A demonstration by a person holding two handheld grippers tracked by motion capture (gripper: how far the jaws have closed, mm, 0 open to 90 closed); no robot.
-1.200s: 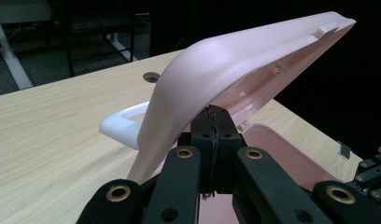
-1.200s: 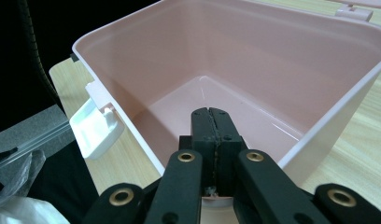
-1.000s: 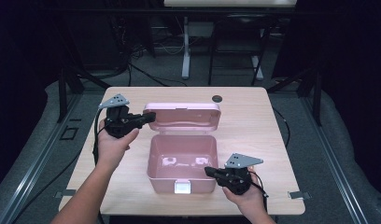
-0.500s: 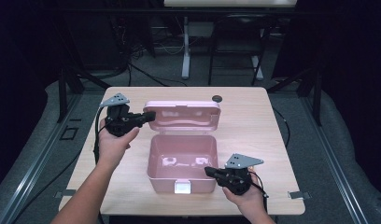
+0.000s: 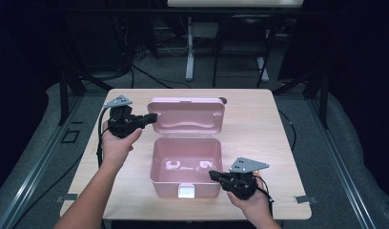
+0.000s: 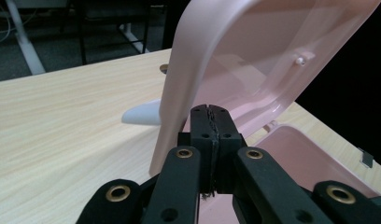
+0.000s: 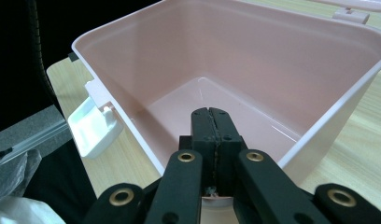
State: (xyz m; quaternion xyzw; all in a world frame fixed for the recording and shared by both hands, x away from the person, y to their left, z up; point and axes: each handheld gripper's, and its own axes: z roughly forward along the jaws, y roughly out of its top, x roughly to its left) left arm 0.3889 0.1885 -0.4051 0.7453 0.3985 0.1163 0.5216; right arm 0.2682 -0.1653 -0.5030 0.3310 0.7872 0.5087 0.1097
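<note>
Pink box [image 5: 185, 167] stood open at the middle of the table [image 5: 259, 124], lid [image 5: 187, 113] raised.

Left gripper [image 5: 152, 117], jaws pressed together and empty, met the lid's left edge. Right gripper [image 5: 212, 175], likewise closed on nothing, rested at the box's front right rim, above the white latch [image 5: 186, 192].

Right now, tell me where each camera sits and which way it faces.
High view: above the person's side, looking forward and down on the table; both forearms, left tongs at the lid, right tongs at the pink box.
Left gripper view: rides the left tongs, shut, against the raised lid's edge.
Right gripper view: rides the right tongs, shut, over the box's rim.
All three show the box.
</note>
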